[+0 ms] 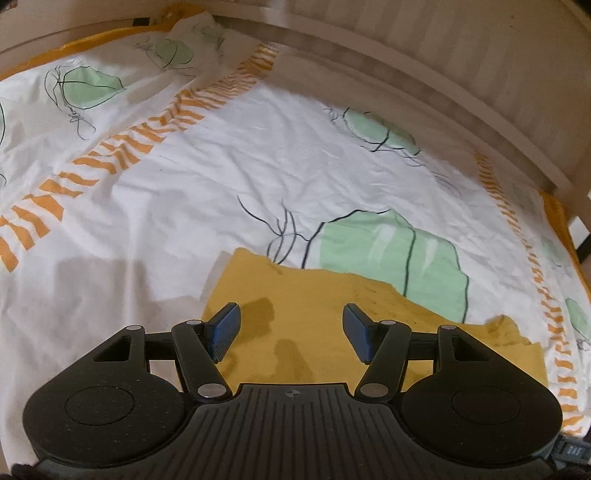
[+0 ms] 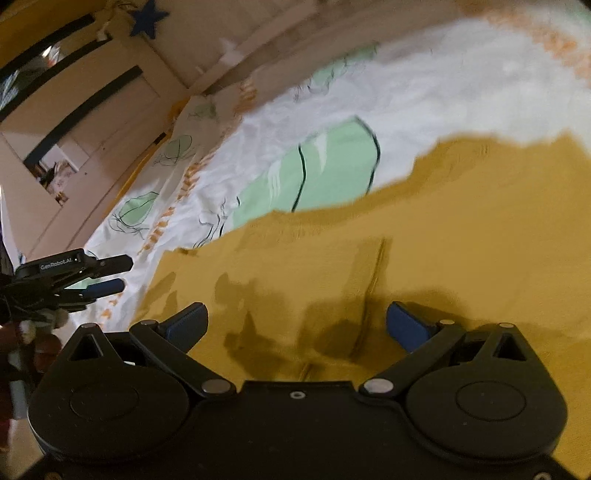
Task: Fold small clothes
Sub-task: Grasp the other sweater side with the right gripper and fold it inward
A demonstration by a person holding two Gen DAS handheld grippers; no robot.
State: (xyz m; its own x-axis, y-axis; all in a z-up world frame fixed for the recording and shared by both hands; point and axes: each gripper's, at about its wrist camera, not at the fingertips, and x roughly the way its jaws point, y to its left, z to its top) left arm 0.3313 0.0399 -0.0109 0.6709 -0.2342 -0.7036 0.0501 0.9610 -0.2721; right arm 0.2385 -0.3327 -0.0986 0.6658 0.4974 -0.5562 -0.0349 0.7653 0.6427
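A bed (image 1: pixel 258 147) fills the room's middle, spread with a white cover printed in green shapes and orange stripes. A pale slatted headboard (image 1: pixel 461 55) curves behind it. Light cabinet doors (image 2: pixel 92 122) with dark handles carry a blue star (image 2: pixel 147 18).

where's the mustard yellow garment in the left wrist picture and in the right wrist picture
Left wrist: mustard garment at lower centre, under the open left gripper.
Right wrist: it fills the lower right half.
Shared landmark: the green leaf print bordering its far edge.
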